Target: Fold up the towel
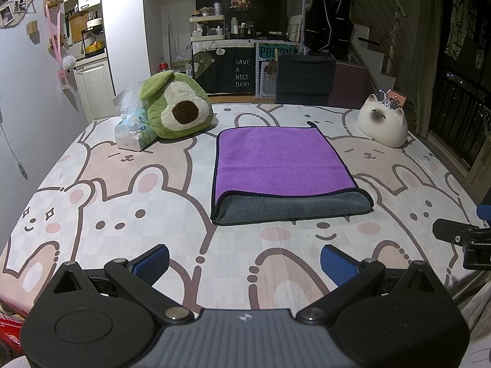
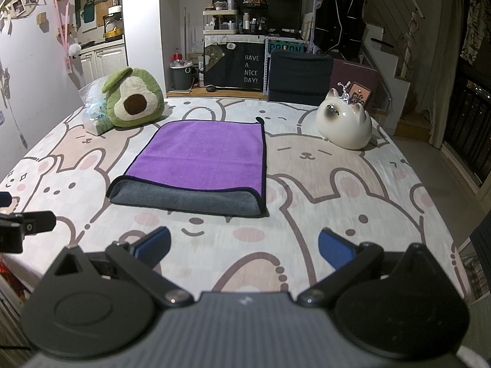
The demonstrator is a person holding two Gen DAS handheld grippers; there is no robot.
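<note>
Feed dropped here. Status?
Left gripper and right gripper open, empty. Towel folded, flat, untouched. Avocado plush, cat figurine clear of it.

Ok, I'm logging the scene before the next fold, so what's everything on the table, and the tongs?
towel: 1, purple over grey, folded, table centre
avocado plush: 1, green, far left, against the tissue pack
tissue pack: 1, white-blue, far left
cat figurine: 1, white, far right
tablecloth: 1, pale with bunny print, covers table
chair: 1, dark, behind far edge
left tongs: 1, black with blue pads, open, near edge, empty
right tongs: 1, same colours, open, near edge, empty
</note>
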